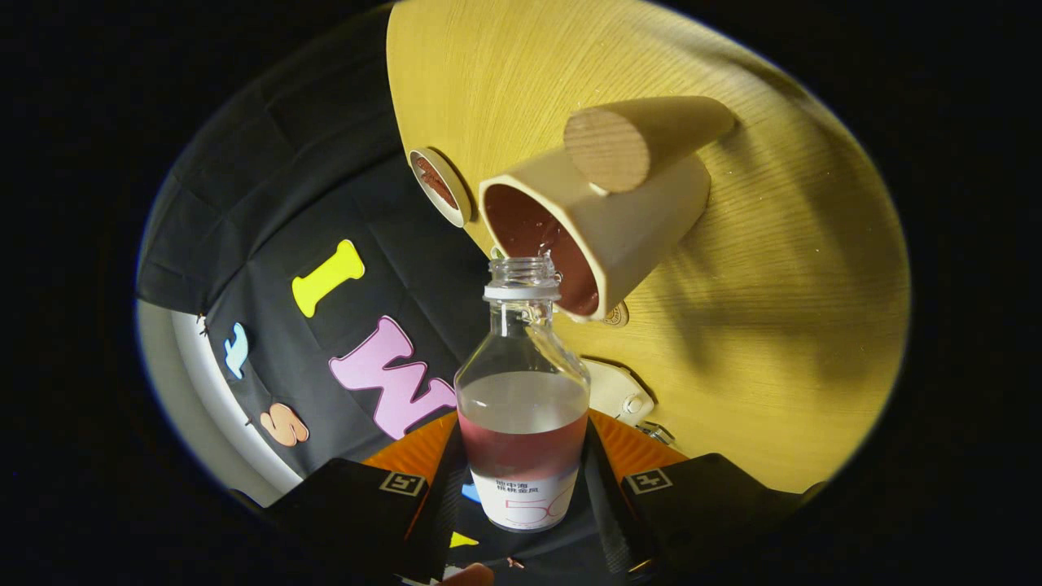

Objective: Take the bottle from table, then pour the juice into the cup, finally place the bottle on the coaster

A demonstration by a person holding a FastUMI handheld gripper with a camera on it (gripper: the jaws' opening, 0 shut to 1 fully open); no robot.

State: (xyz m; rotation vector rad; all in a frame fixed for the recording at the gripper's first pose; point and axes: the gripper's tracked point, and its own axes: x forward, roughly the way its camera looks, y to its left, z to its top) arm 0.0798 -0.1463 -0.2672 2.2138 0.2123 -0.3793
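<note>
Two fingers of the gripper (pixel 521 496) press on the bottle (pixel 523 407) from either side at the lower centre of the frame, closed firmly on its labelled lower body, so the bottle is carried rather than resting on anything. The whole view is rolled over: the wooden table (pixel 773 325) fills the right half of the frame like a wall, which suggests the gripper has been tipped for pouring. The uncapped bottle mouth sits right at the rim of the cup (pixel 594 236), just above centre, and a thin run of liquid seems to show inside the neck. Some juice lies in the bottle's lower body. The cup's dark inside faces the bottle mouth, with a stubby wooden handle (pixel 610 146) sticking out toward the upper right. The coaster (pixel 440 185), a small round disc, lies just beside the cup to the upper left, near the table edge where the dark cloth begins. Bare table spreads beyond the cup to the right; room around the coaster looks tighter, so setting down will likely need care at that edge.
</note>
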